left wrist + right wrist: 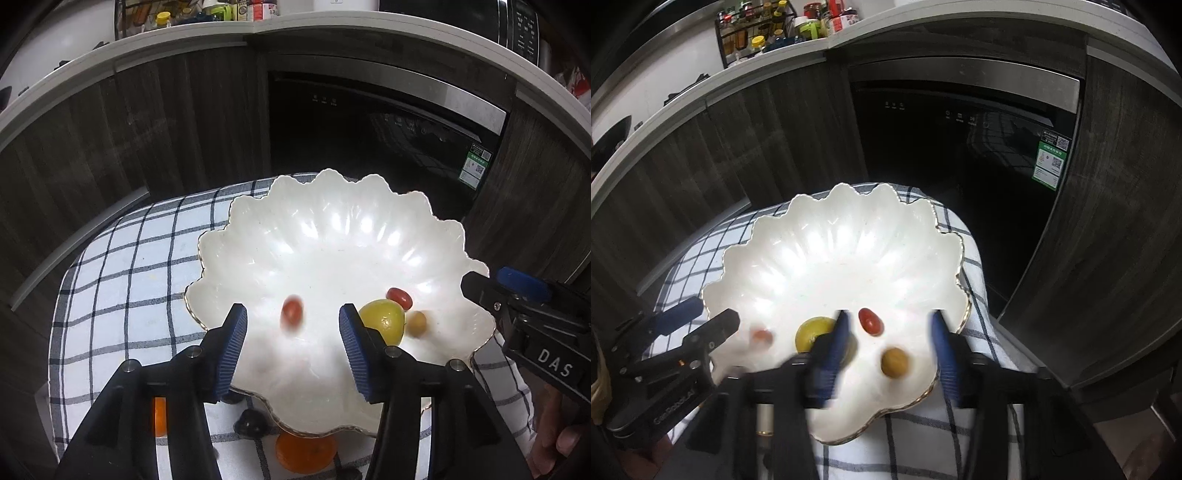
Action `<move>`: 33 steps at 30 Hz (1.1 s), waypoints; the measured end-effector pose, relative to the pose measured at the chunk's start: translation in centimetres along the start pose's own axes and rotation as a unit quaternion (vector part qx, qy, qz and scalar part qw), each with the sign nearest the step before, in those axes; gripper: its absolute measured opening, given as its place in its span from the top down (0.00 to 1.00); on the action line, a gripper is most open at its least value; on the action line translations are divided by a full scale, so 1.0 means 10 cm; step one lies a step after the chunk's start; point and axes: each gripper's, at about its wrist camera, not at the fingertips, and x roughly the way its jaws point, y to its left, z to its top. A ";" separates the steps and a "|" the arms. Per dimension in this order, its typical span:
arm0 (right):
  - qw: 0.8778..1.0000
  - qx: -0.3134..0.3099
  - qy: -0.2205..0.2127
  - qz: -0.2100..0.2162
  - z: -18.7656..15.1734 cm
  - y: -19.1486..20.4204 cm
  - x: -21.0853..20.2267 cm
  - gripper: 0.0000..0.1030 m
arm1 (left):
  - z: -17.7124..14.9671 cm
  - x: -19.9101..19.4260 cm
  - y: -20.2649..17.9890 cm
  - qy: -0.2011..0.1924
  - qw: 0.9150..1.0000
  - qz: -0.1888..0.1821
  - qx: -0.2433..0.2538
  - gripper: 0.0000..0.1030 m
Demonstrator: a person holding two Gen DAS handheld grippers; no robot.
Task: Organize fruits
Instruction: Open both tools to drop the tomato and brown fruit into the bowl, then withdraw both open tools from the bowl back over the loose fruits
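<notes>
White bowl (332, 229) holds four small fruits; oranges (306, 458) wait outside on cloth (122, 258). Left claw (292, 354), right claw (891, 354) spread, empty.

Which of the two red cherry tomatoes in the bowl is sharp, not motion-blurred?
The cherry tomato lying beside the yellow-green fruit, on the right gripper's side of the white bowl. The other tomato, between the left gripper's fingers, is smeared.
</notes>
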 end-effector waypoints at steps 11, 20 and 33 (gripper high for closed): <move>0.999 0.009 -0.026 -0.023 0.07 -0.03 -0.14 0.23 | 0.03 -0.12 -0.03 -0.019 0.999 0.037 0.012 0.28; 0.999 0.010 -0.034 -0.025 0.07 -0.02 -0.25 0.23 | 0.00 -0.24 0.05 -0.019 0.999 0.044 -0.006 0.18; 0.999 0.004 -0.046 -0.023 0.01 0.10 -0.44 0.23 | -0.06 -0.51 0.17 -0.035 0.998 0.050 -0.027 0.10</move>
